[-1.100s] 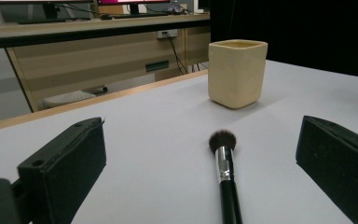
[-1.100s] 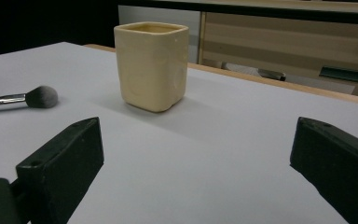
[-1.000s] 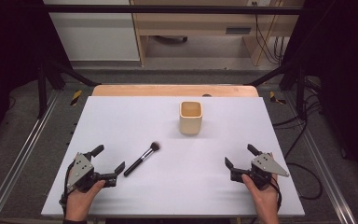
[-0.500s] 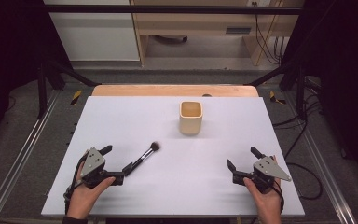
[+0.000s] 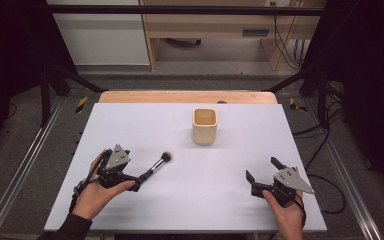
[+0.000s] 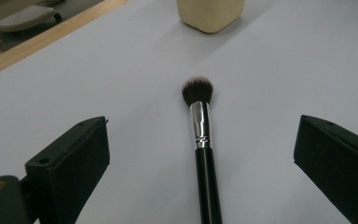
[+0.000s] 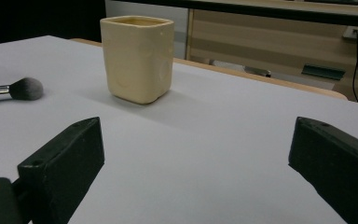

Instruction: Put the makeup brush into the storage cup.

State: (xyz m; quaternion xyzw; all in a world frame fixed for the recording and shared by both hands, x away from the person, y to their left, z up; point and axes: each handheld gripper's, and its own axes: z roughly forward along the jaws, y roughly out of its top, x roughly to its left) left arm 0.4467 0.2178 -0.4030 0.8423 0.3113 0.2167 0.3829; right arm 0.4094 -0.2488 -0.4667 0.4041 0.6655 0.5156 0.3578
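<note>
— Brush (image 6: 202, 135) first: where does it lie from your left gripper (image 5: 139, 179)?

— Straight ahead of it. In the left gripper view the black handle runs up between my two jaws, which stand wide apart and touch nothing. Handle end is toward me, bristles away.

— And its long axis?

— Along my gripper's line, more or less. Against the cup (image 5: 204, 126), the brush lies flat on the table (image 5: 130, 120), well short of it and to its left, the bristles aimed roughly cupward.

— Which hand is nearer?

— Left, by far. My right gripper (image 5: 264, 173) sits well apart from the brush, to the cup's near right, jaws spread too, holding nothing.

— So the next move?

— I'd judge a short push forward, then close across the handle; the jaws already straddle it.
</note>
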